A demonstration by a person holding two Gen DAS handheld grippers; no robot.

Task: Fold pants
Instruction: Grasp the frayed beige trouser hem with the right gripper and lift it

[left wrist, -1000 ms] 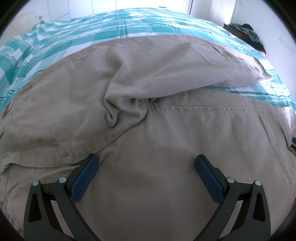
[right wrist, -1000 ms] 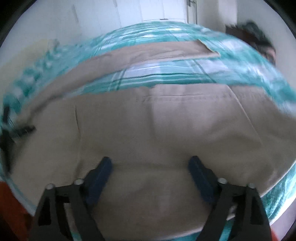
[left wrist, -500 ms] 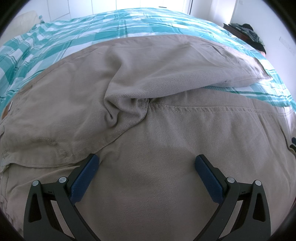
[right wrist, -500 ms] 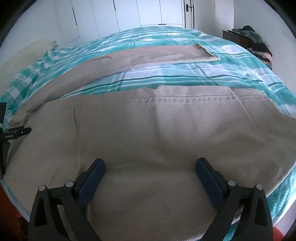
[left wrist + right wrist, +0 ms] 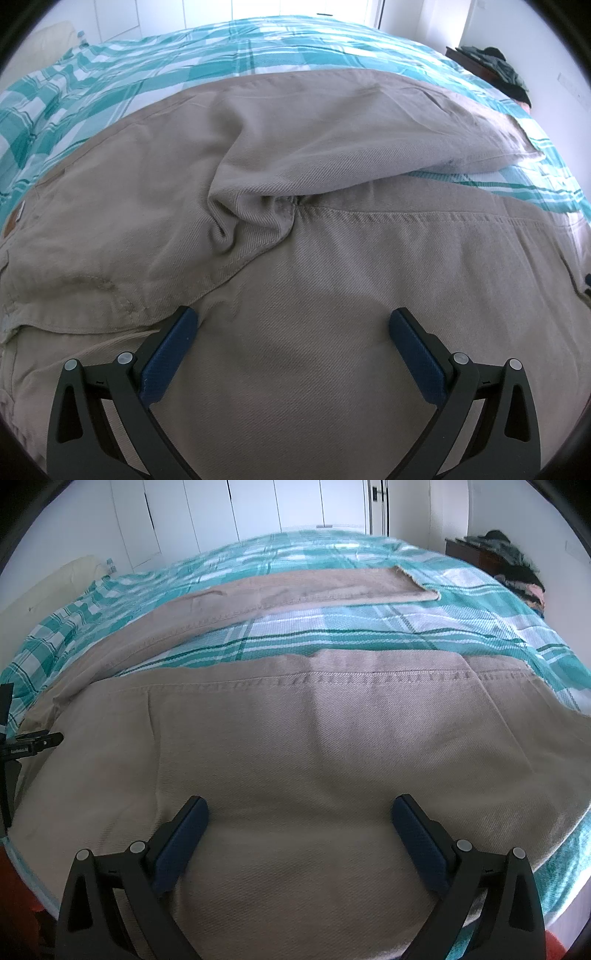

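Note:
Beige pants [image 5: 303,266] lie spread on a bed with a teal plaid cover. In the left wrist view the crotch seam [image 5: 291,203] is bunched, with the waistband [image 5: 22,221] at the far left. My left gripper [image 5: 293,325] is open and empty just above the near leg's upper part. In the right wrist view the near leg [image 5: 314,746] fills the foreground and the far leg [image 5: 295,590] stretches behind it with a strip of cover between. My right gripper [image 5: 299,812] is open and empty over the near leg.
The teal plaid bed cover [image 5: 332,635] surrounds the pants. White wardrobe doors [image 5: 258,513] stand behind the bed. A dark side table with piled clothes [image 5: 513,568] is at the far right. The left gripper's body [image 5: 22,746] shows at the right wrist view's left edge.
The right gripper has risen and pulled back a little, so more of the wall and far leg show. The left gripper has not moved.

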